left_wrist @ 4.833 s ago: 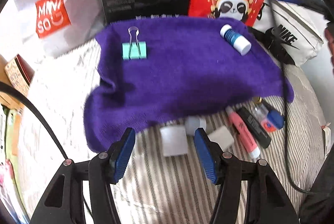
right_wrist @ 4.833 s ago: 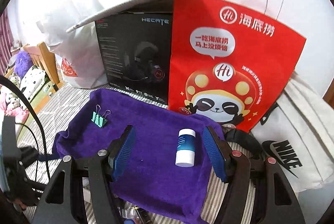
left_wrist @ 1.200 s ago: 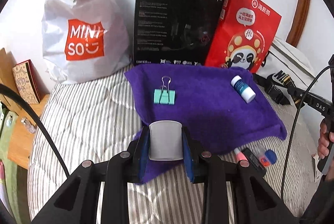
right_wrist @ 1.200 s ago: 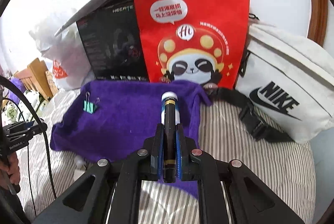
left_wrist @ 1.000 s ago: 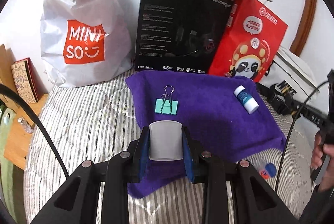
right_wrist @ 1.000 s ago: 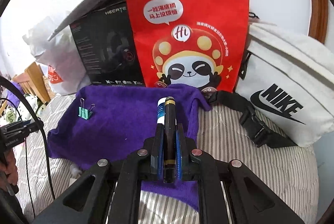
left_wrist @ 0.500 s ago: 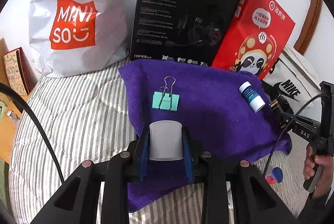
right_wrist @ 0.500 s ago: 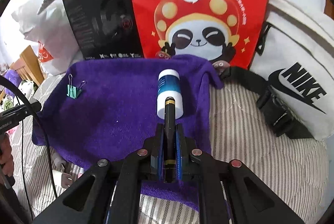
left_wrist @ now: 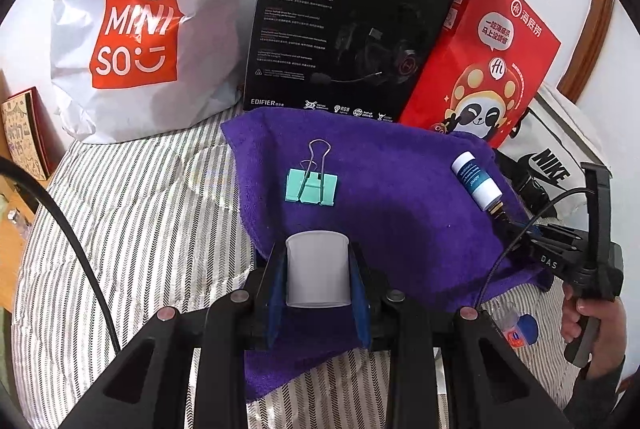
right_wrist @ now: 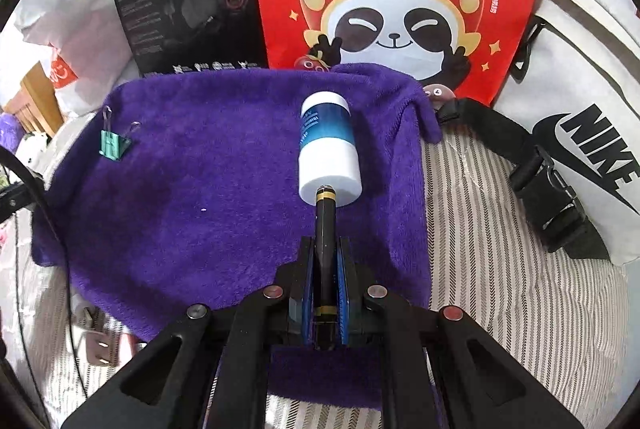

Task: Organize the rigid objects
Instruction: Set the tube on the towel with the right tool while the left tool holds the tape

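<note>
The left gripper (left_wrist: 318,275) pinches one white block (left_wrist: 317,271) above the purple towel (left_wrist: 400,213). The right gripper (right_wrist: 325,293) clamps one black pen (right_wrist: 325,229), long axis pointing forward, tip touching one blue-and-white bottle (right_wrist: 329,145) lying lengthwise on the towel. One green binder clip (left_wrist: 312,185) lies nearby.

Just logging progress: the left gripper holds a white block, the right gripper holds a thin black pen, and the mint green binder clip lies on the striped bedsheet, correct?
Not quite. In the left wrist view the mint green binder clip lies on the purple towel, not the sheet. The left gripper does hold the white block, and the right gripper the thin black pen.
</note>
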`<state>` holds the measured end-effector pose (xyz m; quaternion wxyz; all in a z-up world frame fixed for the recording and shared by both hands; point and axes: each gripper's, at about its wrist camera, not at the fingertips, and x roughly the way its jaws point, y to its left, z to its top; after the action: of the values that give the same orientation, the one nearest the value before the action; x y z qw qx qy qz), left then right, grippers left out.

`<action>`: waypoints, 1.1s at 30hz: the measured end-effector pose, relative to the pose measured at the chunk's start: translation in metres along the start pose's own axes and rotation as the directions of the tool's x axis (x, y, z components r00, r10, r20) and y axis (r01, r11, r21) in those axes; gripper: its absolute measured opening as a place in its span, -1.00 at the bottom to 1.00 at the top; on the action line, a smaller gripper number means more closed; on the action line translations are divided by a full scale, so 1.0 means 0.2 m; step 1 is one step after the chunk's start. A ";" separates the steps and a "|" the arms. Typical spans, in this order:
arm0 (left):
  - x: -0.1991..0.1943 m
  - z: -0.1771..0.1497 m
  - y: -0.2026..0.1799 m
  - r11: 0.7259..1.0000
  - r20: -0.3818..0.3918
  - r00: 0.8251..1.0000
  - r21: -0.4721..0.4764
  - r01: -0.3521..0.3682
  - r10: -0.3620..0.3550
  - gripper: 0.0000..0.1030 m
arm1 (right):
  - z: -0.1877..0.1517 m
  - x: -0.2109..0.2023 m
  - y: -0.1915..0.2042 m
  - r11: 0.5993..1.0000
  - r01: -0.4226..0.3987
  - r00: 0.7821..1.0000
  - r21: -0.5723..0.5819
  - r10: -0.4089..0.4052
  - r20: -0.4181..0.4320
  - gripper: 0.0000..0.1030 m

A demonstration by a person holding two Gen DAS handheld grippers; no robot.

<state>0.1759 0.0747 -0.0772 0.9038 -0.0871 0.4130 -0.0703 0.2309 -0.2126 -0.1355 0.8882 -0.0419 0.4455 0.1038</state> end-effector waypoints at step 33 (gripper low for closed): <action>0.06 -0.01 0.02 0.999 -0.039 0.999 0.013 -0.029 0.030 -0.46 | -0.02 -0.05 -0.01 0.999 0.018 1.000 -0.031 -0.017 0.016 -0.37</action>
<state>0.1822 0.0757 -0.0876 0.8971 -0.0738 0.4312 -0.0612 0.2234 -0.2174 -0.1306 0.8918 -0.0590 0.4365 0.1033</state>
